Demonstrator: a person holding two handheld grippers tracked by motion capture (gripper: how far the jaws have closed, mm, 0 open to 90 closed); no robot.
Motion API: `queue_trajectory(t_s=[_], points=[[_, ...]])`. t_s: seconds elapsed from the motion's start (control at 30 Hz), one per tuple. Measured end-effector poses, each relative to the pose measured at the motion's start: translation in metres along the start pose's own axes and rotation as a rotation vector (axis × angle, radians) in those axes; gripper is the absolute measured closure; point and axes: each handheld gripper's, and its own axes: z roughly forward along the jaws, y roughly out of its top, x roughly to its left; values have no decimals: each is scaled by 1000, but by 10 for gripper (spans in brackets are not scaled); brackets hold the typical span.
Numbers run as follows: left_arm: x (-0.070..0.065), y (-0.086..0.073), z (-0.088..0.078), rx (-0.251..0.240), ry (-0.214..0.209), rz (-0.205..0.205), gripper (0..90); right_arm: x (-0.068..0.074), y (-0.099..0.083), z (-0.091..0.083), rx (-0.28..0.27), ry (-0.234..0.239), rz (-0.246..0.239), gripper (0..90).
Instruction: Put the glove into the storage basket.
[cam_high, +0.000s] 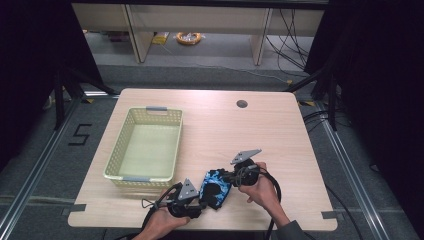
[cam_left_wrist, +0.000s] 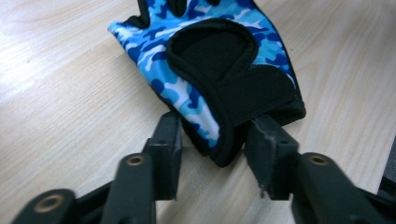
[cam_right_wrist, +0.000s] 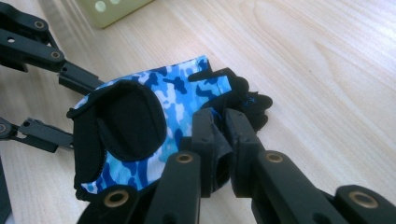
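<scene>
Black fingers of our right gripper (cam_right_wrist: 218, 140) are pinched tight on the finger end of the blue camouflage glove (cam_right_wrist: 154, 112), probably to anchor it. Our left gripper (cam_left_wrist: 212, 140) stands parted, straddling the cuff without clamping. Between both, the glove lies flat on the desk (cam_high: 280, 135) near its front edge, beside the yellow basket (cam_high: 120, 145).

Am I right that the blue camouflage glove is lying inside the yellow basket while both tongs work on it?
Not quite. The glove lies on the wooden table, beside the basket, not in it, as the high view shows. The left tongs straddle its cuff and the right tongs pinch its fabric.
</scene>
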Motion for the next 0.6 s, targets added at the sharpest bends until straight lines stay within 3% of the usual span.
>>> queue_trajectory(t_s=[0.03,0.07,0.13,0.17,0.2,0.27,0.3,0.37,0.4,0.43,0.47,0.5,0.57,0.6], points=[[-3,-1,2,-19,16,-19,648,-1,-1,2,-11,-4,2,834],[-2,0,2,-17,25,15,676,-1,-1,3,-9,-15,-6,834],[-3,0,3,-29,26,3,737,-2,-2,2,6,2,-9,834],[-1,0,3,-15,36,21,760,-2,-3,3,17,5,0,834],[-1,0,3,-17,30,-9,783,-2,-3,5,6,0,4,834],[-2,-1,3,-29,36,-12,799,-3,-4,6,3,-3,-3,834],[-1,0,2,-21,16,8,802,-3,-4,4,16,5,-6,834],[0,3,-1,-31,10,-22,809,-1,-4,5,-2,-11,23,834],[1,4,-4,-29,11,1,811,-2,-3,3,0,1,9,834],[1,5,-5,-37,23,-12,813,-2,-3,2,5,-10,4,834],[2,6,-7,-44,12,-5,814,-1,-2,2,-25,-5,6,834],[1,7,-7,-46,7,-31,814,-1,-1,-1,-10,-8,5,835],[1,8,-10,-63,9,-22,814,0,1,-3,-51,5,8,835],[2,9,-13,-62,5,-12,814,0,2,-6,-36,1,-4,835]])
